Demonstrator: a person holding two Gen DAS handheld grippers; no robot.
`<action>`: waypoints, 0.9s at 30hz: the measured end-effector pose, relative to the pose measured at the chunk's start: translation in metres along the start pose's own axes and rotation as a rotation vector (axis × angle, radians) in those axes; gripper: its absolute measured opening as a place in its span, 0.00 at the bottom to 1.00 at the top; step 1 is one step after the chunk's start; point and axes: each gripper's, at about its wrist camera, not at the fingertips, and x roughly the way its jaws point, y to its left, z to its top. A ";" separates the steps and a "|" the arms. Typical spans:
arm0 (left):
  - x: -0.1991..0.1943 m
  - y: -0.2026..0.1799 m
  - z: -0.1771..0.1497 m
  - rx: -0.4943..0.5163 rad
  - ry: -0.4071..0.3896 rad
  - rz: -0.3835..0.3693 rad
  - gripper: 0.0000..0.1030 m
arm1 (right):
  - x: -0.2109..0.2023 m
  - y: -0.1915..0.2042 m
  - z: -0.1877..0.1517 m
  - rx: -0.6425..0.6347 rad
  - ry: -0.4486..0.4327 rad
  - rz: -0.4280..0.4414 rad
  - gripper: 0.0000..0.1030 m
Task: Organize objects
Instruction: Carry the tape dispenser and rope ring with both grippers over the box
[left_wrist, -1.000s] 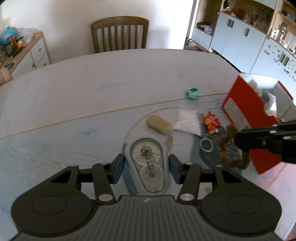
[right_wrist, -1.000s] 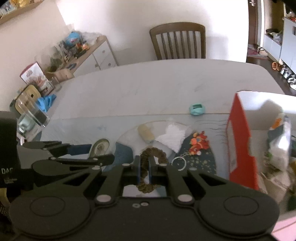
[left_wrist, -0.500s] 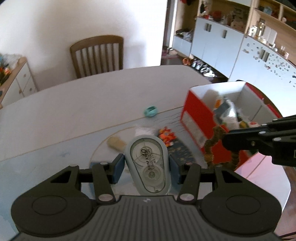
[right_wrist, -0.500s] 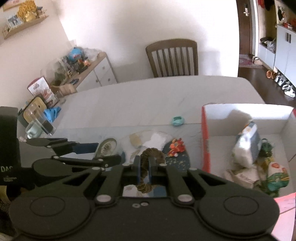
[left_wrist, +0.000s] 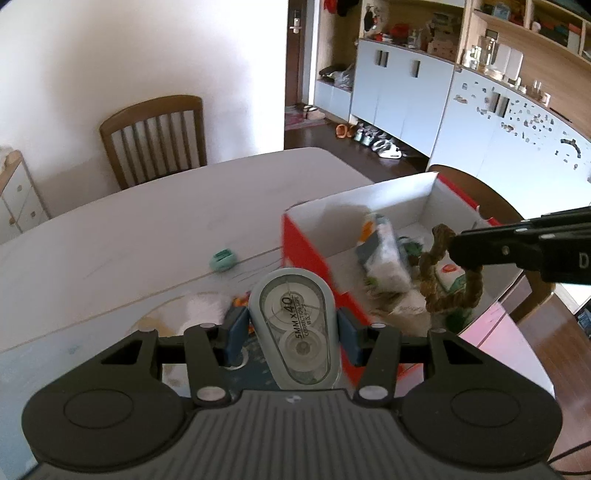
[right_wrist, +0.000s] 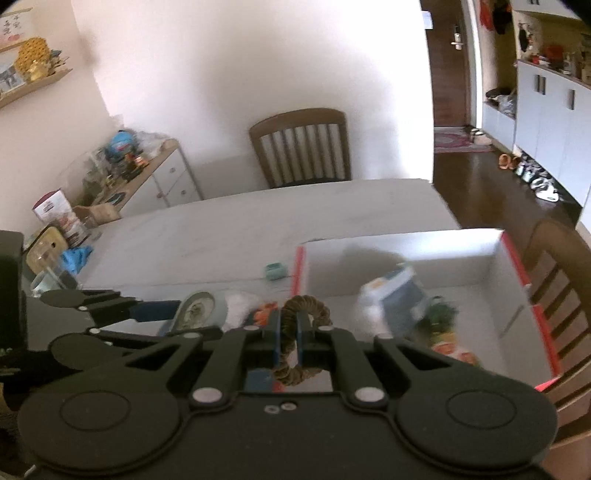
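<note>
Correction tape dispenser (left_wrist: 293, 325), a pale grey-blue teardrop case with two clear reels and printed lettering, sits clamped between the blue pads of the left gripper (left_wrist: 291, 332), whose jaws stand partly apart at the width of the case and press on both its sides. It points forward along the fingers, held above the table (left_wrist: 147, 221), with its rounded nose just short of the near red wall of the box (left_wrist: 306, 254). In the right wrist view the same dispenser (right_wrist: 197, 310) shows at the tip of the left gripper (right_wrist: 162, 310), left of the box and near its corner. The right gripper (right_wrist: 290, 332) is closed almost fully on a brown braided ring (right_wrist: 295, 332), which stands upright between the pads with its loop rising above them and hanging below. From the left wrist view that ring (left_wrist: 448, 273) dangles from the right gripper (left_wrist: 461, 251) over the open box, above the things inside it. The box is red outside and white inside (right_wrist: 406, 254), and holds a white and blue packet (right_wrist: 397, 302) along with other blurred items I cannot make out. On the table lie a small teal object (left_wrist: 222, 260) just left of the box, and a white crumpled piece (left_wrist: 201, 308) and orange bits (right_wrist: 264, 314) close by the left gripper. A wooden chair (left_wrist: 153, 138) stands at the far side of the table.
</note>
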 end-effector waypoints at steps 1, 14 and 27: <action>0.002 -0.006 0.003 0.002 0.000 -0.001 0.50 | -0.002 -0.008 0.000 0.003 -0.003 -0.005 0.06; 0.044 -0.082 0.026 0.055 0.032 -0.037 0.50 | -0.008 -0.098 0.007 0.031 -0.007 -0.055 0.06; 0.104 -0.125 0.041 0.089 0.103 -0.081 0.50 | 0.033 -0.157 0.004 0.029 0.086 -0.117 0.06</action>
